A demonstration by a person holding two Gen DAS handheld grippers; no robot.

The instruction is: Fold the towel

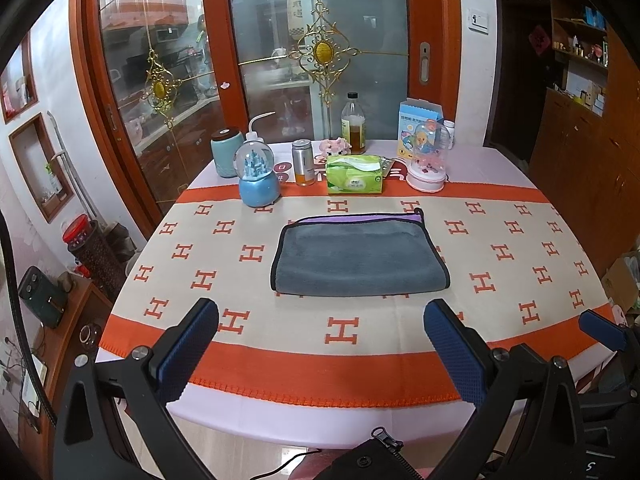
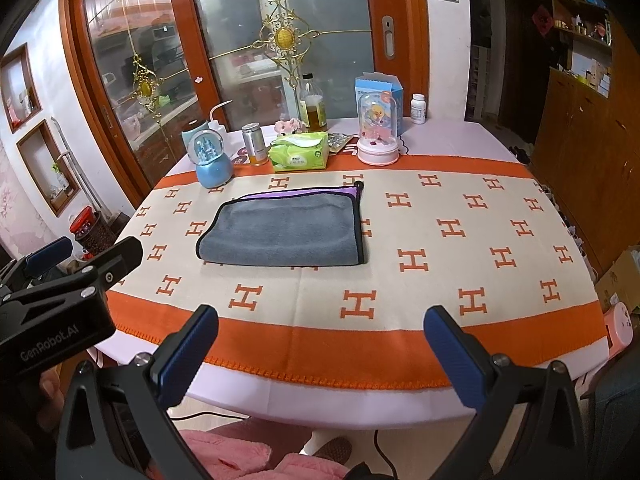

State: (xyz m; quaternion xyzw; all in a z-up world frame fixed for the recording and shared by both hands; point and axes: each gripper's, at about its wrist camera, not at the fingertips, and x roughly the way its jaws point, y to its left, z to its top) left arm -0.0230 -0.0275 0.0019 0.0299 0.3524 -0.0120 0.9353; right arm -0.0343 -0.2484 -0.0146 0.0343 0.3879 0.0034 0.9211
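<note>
A grey towel [image 1: 358,258] with black trim and a purple underside lies folded flat on the table's patterned cloth [image 1: 500,288]; it also shows in the right wrist view [image 2: 284,230]. My left gripper [image 1: 320,344] is open and empty, held back over the table's near edge, apart from the towel. My right gripper [image 2: 320,350] is open and empty, also at the near edge, to the right of the towel. The left gripper's body [image 2: 60,312] shows at the left of the right wrist view.
Along the table's far side stand a blue snow globe [image 1: 258,178], a teal jar [image 1: 227,152], a metal can [image 1: 303,162], a green tissue pack [image 1: 354,174], an oil bottle [image 1: 353,122], a pink dome toy [image 1: 428,156] and a blue box [image 1: 416,120]. Glass doors stand behind.
</note>
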